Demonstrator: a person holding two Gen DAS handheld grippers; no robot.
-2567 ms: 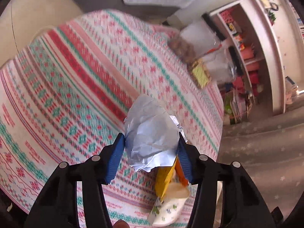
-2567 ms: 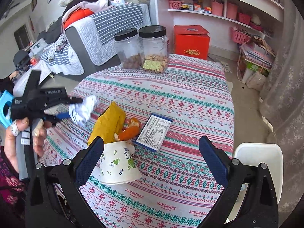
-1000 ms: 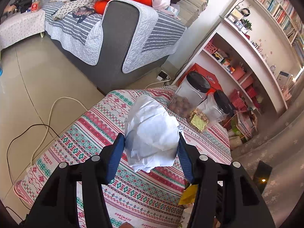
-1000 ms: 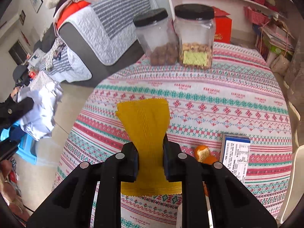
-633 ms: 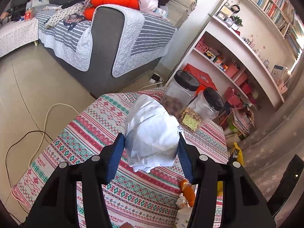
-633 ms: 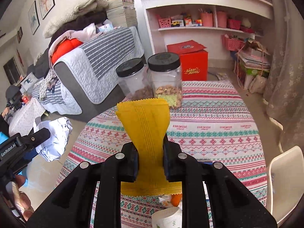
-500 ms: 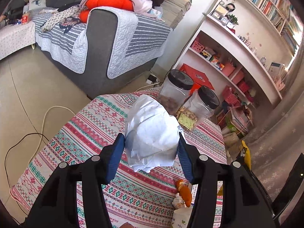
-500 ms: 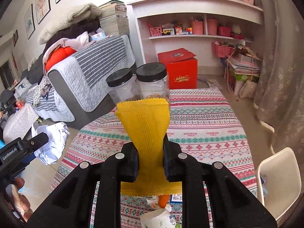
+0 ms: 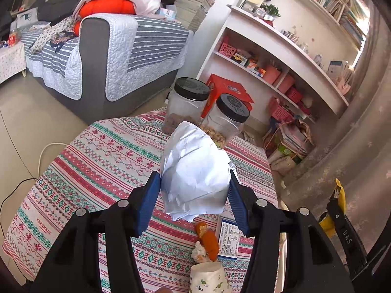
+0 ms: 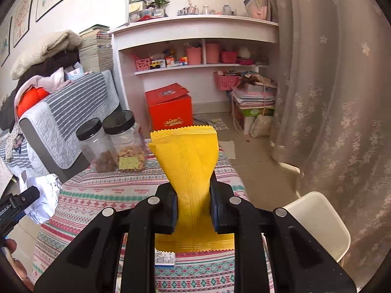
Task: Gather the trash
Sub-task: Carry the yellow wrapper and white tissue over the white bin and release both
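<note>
Both tools are loaded and held above the table. The left gripper [image 9: 194,190] clamps a crumpled white paper ball [image 9: 195,171] between its blue pads; the right gripper [image 10: 193,205] is closed tight on a flat yellow wrapper [image 10: 188,161], pinched at its waist.

Progress — two pieces of trash are lifted clear of the striped tablecloth [image 9: 97,161]; neither has been dropped anywhere, and no bin shows in either view. By the look of it, the task is around mid-course.

Left to collect, all near the table's near edge: orange peel [image 9: 210,240], a small white scrap [image 9: 199,252] touching it, a patterned paper cup [image 9: 207,278] at the very edge, and a blue-bordered card [image 9: 228,238] just beside the peel. Two black-lidded jars [image 9: 207,117] at the far edge are probably not trash.

Legible writing — "HANDMADE" woven along the cloth bands; "DAS" on the right tool's body as seen from the left wrist; "RobotAI" on the left tool's body as seen from the right wrist. The card's print is too small to read.
</note>
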